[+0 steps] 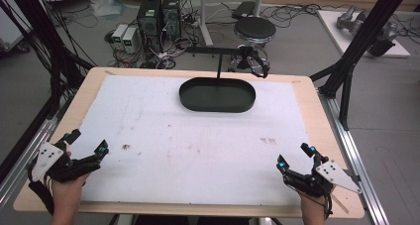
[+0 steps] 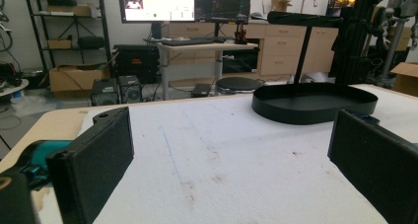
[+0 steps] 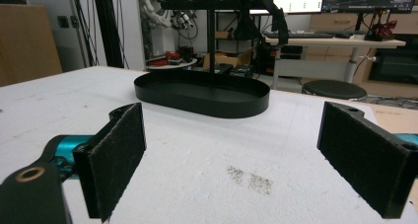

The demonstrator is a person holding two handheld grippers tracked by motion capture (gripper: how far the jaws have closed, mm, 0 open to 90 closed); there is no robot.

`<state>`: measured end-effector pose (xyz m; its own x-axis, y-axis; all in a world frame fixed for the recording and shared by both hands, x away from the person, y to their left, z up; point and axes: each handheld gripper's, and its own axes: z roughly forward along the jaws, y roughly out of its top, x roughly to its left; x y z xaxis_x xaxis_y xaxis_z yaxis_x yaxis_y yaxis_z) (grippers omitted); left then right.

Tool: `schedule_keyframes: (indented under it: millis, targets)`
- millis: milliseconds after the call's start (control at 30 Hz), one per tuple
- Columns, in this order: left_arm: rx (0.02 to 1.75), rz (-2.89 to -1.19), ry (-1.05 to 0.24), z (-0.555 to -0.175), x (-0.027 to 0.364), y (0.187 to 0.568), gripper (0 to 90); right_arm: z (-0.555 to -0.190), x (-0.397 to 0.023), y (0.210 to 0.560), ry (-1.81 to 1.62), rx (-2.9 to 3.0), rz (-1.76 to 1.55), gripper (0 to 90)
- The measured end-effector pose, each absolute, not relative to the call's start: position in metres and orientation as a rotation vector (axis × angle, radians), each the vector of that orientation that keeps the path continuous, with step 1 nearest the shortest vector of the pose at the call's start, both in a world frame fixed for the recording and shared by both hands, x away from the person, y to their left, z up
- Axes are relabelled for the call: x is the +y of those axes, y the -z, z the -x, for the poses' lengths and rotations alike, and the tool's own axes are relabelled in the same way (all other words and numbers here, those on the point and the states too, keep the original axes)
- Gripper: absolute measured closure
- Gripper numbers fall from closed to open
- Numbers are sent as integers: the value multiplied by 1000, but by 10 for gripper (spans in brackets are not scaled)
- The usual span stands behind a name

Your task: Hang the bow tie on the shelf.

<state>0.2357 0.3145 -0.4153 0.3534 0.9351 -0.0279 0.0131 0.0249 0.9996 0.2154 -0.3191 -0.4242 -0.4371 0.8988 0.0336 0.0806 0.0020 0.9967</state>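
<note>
**Two grippers waited at the near edge, work not yet begun**

Two things mattered on the table (image 1: 302, 93): its white sheet (image 1: 163, 136), which covered nearly all of the wooden top, and the black oval tray (image 1: 217, 94) that sat on the sheet close to the far edge, about midway along it. A thin black post with a crossbar (image 1: 218, 50) rose from the tray. The tray looked empty in all three views.

The left gripper (image 1: 88, 146) hung over the near left corner, jaws spread wide with nothing between them. The right gripper (image 1: 296, 154) hung over the near right corner, jaws likewise wide apart and holding nothing. Both pointed toward the tray and stood well apart from it; in each gripper view it lay far ahead, beyond the black pads (image 2: 96, 160).

By these pictures the work seemed to be at its very start or its rest position: nothing was gripped, nothing lay in the tray, and no loose object showed on the sheet except faint smudges (image 1: 268, 140). Whatever involved the tray or its stand appeared left to do.

No brand, label or writing could be read; the screens (image 2: 156, 3) behind the table were too small to make out.
</note>
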Motion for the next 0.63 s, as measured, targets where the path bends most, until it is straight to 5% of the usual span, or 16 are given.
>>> schedule_keyframes:
  millis: [633]
  targets:
    - [949, -1354, -913, -236, 312, 415, 40, -214, -320, 423, -1508, 1579, -1015, 105]
